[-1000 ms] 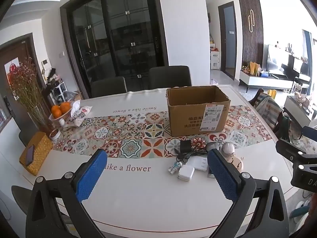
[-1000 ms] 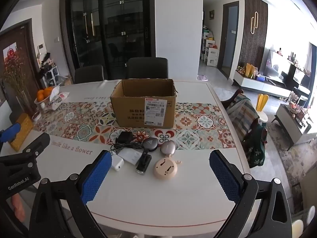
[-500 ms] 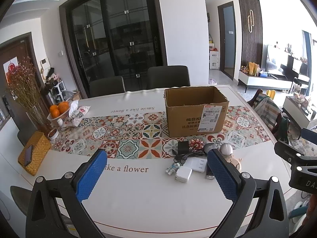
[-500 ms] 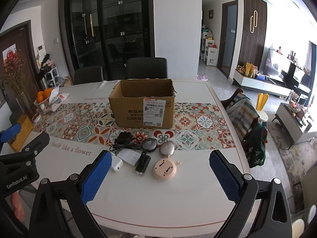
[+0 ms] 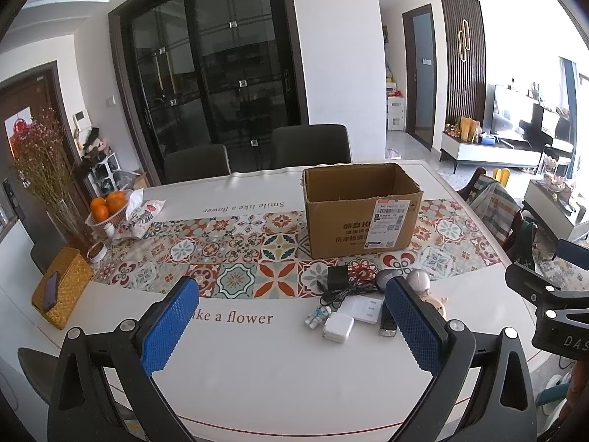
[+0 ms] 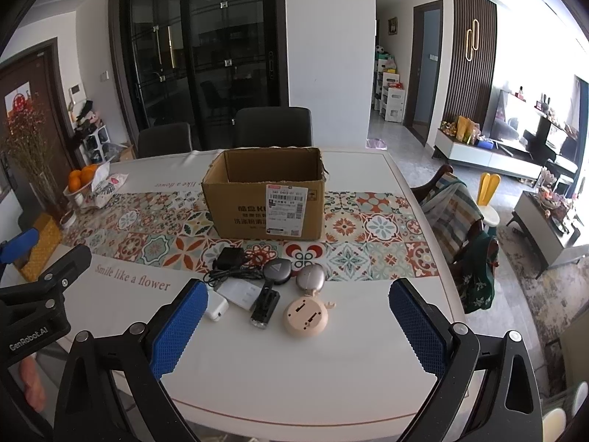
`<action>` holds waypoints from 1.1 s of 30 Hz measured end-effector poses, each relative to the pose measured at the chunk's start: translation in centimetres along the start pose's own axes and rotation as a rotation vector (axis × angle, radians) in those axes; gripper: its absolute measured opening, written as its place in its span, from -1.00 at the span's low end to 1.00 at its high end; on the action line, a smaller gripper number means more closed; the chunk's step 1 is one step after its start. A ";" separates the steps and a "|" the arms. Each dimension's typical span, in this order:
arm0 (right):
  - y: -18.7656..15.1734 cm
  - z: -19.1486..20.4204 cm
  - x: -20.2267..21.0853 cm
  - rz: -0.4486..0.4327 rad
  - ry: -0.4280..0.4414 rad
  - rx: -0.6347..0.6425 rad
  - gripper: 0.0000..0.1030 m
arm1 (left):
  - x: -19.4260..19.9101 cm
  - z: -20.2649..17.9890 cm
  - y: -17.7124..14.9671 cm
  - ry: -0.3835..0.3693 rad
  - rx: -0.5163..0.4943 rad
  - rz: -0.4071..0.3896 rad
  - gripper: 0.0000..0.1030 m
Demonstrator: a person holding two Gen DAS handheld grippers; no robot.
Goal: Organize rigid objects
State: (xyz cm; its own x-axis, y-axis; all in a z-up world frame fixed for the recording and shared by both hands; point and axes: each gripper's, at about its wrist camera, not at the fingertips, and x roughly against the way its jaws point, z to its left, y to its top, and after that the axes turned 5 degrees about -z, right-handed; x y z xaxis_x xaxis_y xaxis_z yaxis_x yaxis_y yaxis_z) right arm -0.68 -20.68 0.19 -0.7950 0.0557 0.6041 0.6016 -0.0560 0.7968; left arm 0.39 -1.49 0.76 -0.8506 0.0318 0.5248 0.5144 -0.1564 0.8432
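An open cardboard box [image 6: 265,199] [image 5: 359,210] stands on the patterned runner of a white table [image 6: 294,368]. In front of it lies a cluster of small items: a black charger with cable [image 6: 229,259], a white adapter [image 5: 338,326], a white flat block [image 6: 240,292], a small robot figure [image 5: 319,315], a dark round case [image 6: 277,270], a grey oval case [image 6: 311,277], a black rectangular device [image 6: 265,305] and a beige round gadget [image 6: 305,316]. My left gripper [image 5: 291,326] and right gripper [image 6: 294,328] both hover open above the near table edge, holding nothing.
At the left stand a bowl of oranges [image 5: 106,202], a snack bag [image 5: 141,213], a vase of dried flowers [image 5: 48,169] and a woven tissue box [image 5: 60,291] with a phone on it. Two dark chairs [image 6: 272,127] stand behind the table; a chair with draped cloth [image 6: 456,213] is at right.
Both views have shifted only slightly; the box and items sit a little lower and nearer in frame. Both grippers stay open.
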 end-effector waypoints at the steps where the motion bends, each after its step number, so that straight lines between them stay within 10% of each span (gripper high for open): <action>1: 0.1 0.0 0.0 0.001 0.000 0.000 0.94 | -0.1 -0.1 0.2 -0.003 -0.002 0.001 1.00; 33: 0.0 -0.2 -0.4 0.006 0.001 -0.002 0.93 | -0.3 -1.0 0.4 -0.014 -0.003 -0.001 1.00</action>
State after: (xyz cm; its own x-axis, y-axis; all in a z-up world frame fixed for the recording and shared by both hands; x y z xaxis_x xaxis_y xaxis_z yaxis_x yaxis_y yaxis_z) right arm -0.35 -20.89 -0.03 -0.7916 0.0539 0.6086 0.6059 -0.0584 0.7934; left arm 0.77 -2.56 0.78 -0.8495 0.0455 0.5257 0.5133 -0.1597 0.8432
